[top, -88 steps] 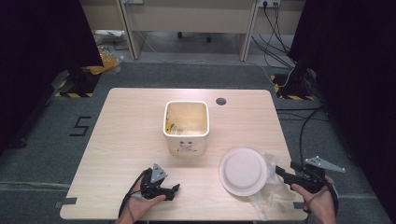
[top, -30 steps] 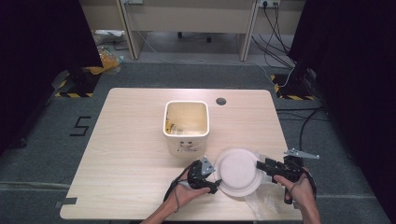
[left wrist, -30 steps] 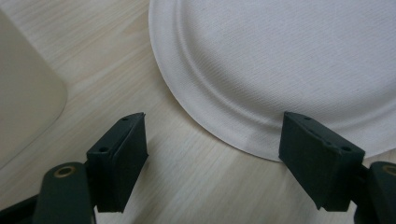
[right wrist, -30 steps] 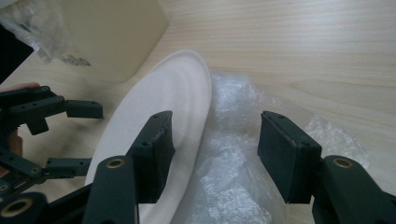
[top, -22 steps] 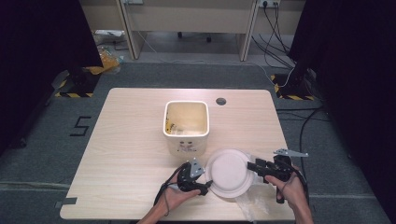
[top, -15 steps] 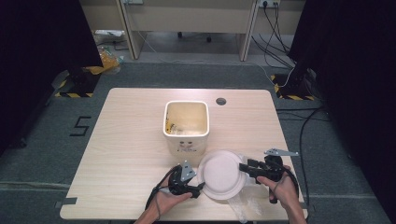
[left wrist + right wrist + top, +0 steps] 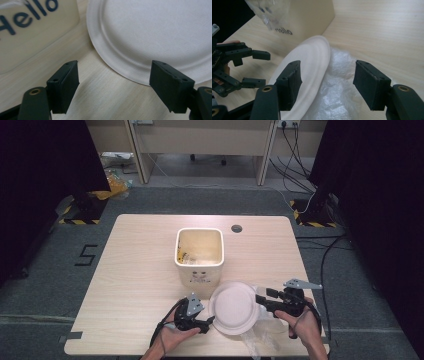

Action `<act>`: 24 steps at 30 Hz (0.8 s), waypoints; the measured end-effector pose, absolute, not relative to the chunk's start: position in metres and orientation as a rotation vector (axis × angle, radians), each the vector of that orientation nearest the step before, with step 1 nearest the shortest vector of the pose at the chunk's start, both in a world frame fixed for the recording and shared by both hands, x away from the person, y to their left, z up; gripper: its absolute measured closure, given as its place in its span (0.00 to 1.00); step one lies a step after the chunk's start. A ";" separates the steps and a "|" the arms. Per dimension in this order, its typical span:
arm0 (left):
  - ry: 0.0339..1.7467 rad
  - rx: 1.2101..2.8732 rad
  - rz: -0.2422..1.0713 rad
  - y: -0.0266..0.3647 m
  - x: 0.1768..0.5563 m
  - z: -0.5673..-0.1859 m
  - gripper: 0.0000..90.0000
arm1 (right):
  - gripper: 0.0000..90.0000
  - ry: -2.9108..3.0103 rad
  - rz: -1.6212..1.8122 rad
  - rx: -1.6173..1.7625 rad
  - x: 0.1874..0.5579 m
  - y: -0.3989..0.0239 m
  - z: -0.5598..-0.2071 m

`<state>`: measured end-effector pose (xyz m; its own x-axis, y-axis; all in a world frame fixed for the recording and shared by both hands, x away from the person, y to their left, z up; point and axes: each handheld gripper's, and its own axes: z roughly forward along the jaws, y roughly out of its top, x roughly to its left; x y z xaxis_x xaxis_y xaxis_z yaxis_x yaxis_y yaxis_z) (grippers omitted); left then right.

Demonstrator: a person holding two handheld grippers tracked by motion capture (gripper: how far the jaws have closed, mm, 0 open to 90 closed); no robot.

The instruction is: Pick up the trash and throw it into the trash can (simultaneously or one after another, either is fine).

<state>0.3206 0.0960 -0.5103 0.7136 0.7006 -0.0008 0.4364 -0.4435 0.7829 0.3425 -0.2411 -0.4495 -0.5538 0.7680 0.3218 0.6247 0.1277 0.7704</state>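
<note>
Both claws (image 7: 209,321) (image 7: 259,300) gape empty beside the white paper plate (image 7: 233,307); the cream bin (image 7: 199,275) holds yellowish scraps (image 7: 186,255)

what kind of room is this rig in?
Probably a lab or test bay rather than a home: a lone wooden table on grey carpet, black curtains on both sides, yellow-black hazard tape and loose cables on the floor.

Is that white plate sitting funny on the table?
Yes. The paper plate does not lie flat: its right side rests on a crumpled clear plastic bag, so it tilts, as the right gripper view shows. The plate is upside down too. The bin stands upright.
</note>
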 end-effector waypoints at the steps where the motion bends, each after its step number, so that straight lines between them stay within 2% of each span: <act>1: 0.888 2.102 0.429 0.100 0.324 -0.510 0.26 | 0.43 2.227 1.398 1.378 0.342 -0.242 -0.445; 17: 0.949 2.125 0.437 0.100 0.329 -0.520 0.25 | 0.48 2.344 1.380 1.329 0.348 -0.222 -0.451; 24: 0.937 2.127 0.441 0.094 0.325 -0.520 0.25 | 0.49 2.353 1.368 1.294 0.344 -0.215 -0.443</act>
<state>0.3253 0.0942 -0.5203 0.6715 0.7409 0.0102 0.4795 -0.4450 0.7563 0.3444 -0.2153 -0.4433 -0.6245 0.7257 0.2888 0.6100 0.2222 0.7606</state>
